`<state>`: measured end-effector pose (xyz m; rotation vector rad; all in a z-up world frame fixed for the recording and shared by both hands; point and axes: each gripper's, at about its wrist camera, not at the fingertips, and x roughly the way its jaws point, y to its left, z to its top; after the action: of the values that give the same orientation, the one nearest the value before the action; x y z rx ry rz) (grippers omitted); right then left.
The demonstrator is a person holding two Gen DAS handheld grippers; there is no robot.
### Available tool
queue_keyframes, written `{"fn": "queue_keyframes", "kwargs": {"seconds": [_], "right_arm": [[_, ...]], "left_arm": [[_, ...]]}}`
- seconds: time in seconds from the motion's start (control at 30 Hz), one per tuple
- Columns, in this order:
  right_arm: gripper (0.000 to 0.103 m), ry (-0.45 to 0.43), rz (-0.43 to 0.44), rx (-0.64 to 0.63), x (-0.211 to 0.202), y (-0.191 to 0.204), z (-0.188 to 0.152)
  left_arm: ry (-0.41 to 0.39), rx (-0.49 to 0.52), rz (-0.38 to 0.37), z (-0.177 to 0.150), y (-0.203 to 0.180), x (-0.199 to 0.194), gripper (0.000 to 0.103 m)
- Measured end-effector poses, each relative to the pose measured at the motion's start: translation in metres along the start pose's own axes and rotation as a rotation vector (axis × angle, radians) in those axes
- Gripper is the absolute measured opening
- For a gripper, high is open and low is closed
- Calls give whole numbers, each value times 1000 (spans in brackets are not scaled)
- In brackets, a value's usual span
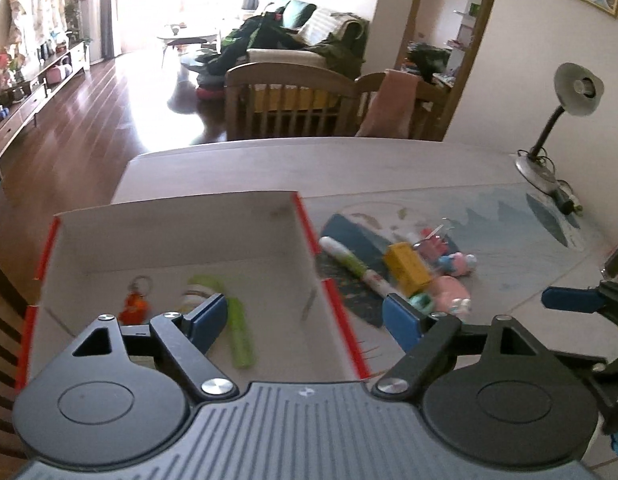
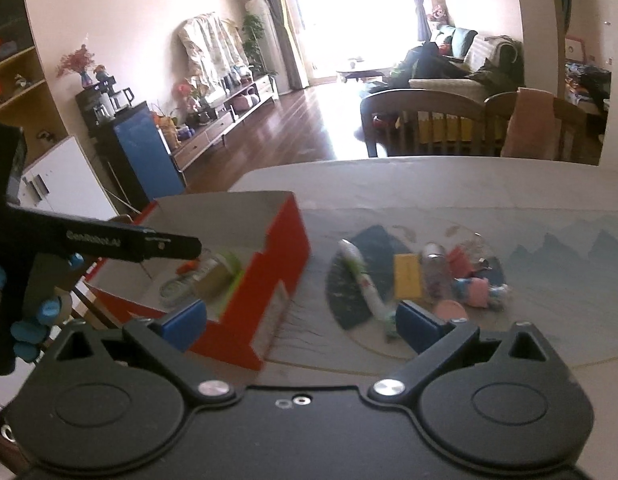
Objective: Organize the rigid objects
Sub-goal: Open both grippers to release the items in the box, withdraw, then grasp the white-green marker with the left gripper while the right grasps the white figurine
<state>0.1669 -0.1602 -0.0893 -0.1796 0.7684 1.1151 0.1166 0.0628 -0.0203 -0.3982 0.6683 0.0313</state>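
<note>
Left gripper (image 1: 307,322) fills the bottom of its own view, jaws spread wide, nothing between the blue pads; its left pad sits over the box interior, its right pad over the table beside the box. Right gripper (image 2: 303,326) likewise stands wide and empty, left pad in front of the box's red wall, right pad in front of the loose pile. Red box (image 1: 309,220) with white inside sits on the table's left part, open top. Inside it: an orange keychain figure (image 1: 135,306) near the left, a green tool (image 1: 239,330) lying lengthwise near the middle, and a roundish striped item just beside it, blurred, can't tell what. Right wrist view shows the same box from its red side (image 2: 277,276), contents smeared by blur. Loose items lie on a blue patterned mat (image 1: 509,240) to the right of the box: a white and green marker (image 1: 355,266) nearest the box, angled; a yellow block (image 1: 407,268) just beside it; pink toy figures (image 1: 455,264) bunched right of the block; a pink round piece (image 1: 451,292) nearer the camera. Same pile in the right wrist view: marker (image 2: 361,276), yellow block (image 2: 407,276), pink figures (image 2: 475,290). Desk lamp (image 1: 573,96) stands at the table's far right corner. Blue-gloved fingers (image 2: 29,332) wrap the left gripper's handle at the left edge of the right wrist view.
</note>
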Motion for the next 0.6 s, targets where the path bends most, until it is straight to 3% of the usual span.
{"fn": "queue_keyframes", "kwargs": {"seconds": [0.13, 0.6], "right_arm": [[101, 17, -9, -14, 0, -17, -7], [93, 128, -35, -54, 35, -74, -34]], "left_arm": [[-11, -2, -23, 1, -22, 11, 102], [-5, -58, 36, 18, -90, 74, 102]]}}
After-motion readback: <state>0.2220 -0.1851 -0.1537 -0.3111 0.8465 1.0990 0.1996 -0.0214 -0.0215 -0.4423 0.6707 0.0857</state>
